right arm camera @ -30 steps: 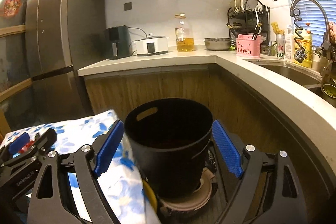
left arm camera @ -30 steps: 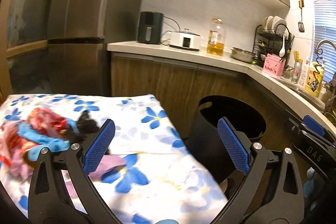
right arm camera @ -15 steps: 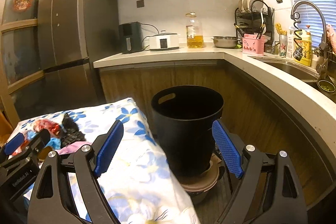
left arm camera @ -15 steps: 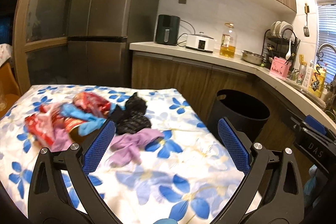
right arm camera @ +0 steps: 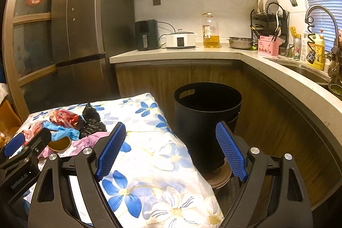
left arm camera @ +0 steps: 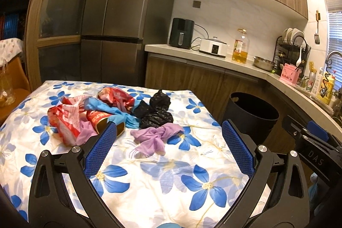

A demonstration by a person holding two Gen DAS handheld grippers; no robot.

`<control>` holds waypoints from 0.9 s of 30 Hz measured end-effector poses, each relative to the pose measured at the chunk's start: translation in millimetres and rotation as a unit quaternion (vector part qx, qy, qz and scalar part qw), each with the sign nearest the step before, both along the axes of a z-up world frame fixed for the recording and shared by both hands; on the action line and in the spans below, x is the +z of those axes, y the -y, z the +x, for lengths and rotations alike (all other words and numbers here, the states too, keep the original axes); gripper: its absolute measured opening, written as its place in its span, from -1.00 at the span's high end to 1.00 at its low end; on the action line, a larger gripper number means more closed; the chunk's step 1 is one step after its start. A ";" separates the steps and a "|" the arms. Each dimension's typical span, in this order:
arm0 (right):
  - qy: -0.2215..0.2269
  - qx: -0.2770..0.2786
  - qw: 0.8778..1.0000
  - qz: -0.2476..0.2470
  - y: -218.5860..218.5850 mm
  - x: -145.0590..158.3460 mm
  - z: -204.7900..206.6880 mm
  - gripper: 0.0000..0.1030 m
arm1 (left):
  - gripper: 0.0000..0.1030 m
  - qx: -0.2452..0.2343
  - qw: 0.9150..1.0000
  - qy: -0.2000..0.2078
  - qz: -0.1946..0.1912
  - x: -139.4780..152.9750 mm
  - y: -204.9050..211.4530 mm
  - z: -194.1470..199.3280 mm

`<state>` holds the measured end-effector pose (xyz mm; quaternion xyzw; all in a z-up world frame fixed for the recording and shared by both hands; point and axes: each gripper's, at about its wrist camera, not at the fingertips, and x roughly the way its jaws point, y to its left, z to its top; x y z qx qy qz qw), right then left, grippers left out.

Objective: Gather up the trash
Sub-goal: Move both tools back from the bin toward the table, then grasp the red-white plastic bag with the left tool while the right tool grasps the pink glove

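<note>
2 grippers: left gripper and right gripper, both with jaws spread wide and nothing between the pads.
Left gripper position: above the near half of the floral-cloth table, aimed at the trash.
Right gripper position: over the table's right edge, aimed between cloth and bin.
Nearest trash: purple glove, crumpled, lying apart from the pile's front; judged light, soft and limp.
Grip point: the bunched knot at the glove's middle, likely the firmest hold.
Trash pile: black plastic bag, blue glove, red wrappers and a red paper cup on its side, all touching or overlapping.
Handling: film and wrappers judged light and slippery; the cup crushable.
Snag risk: pads may catch the loose cloth.
Bin: black trash bin, open, on the floor just beside the table's right edge.
Open room: clear path over the table edge; counter close behind the bin.
</note>
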<state>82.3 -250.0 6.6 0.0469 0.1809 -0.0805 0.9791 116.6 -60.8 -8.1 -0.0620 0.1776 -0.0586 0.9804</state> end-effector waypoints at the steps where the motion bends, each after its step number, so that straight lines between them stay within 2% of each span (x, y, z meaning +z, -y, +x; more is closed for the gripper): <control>1: 0.000 0.002 1.000 0.000 -1.4 -0.3 -0.2 -0.63 | -0.88 0.001 1.000 0.001 0.000 0.2 -0.7 -1.3; 16: -0.011 0.047 0.999 0.010 -37.3 -24.9 15.5 -0.63 | -0.88 0.055 0.998 0.004 -0.012 -17.1 -55.2 -8.7; 25: -0.022 0.101 0.995 0.013 -83.0 -52.9 46.3 -0.62 | -0.88 0.099 0.995 -0.005 -0.017 -35.4 -93.2 1.4; 27: -0.021 0.112 0.993 0.014 -92.6 -56.8 55.0 -0.56 | -0.88 0.109 0.994 -0.005 -0.014 -38.4 -99.6 4.3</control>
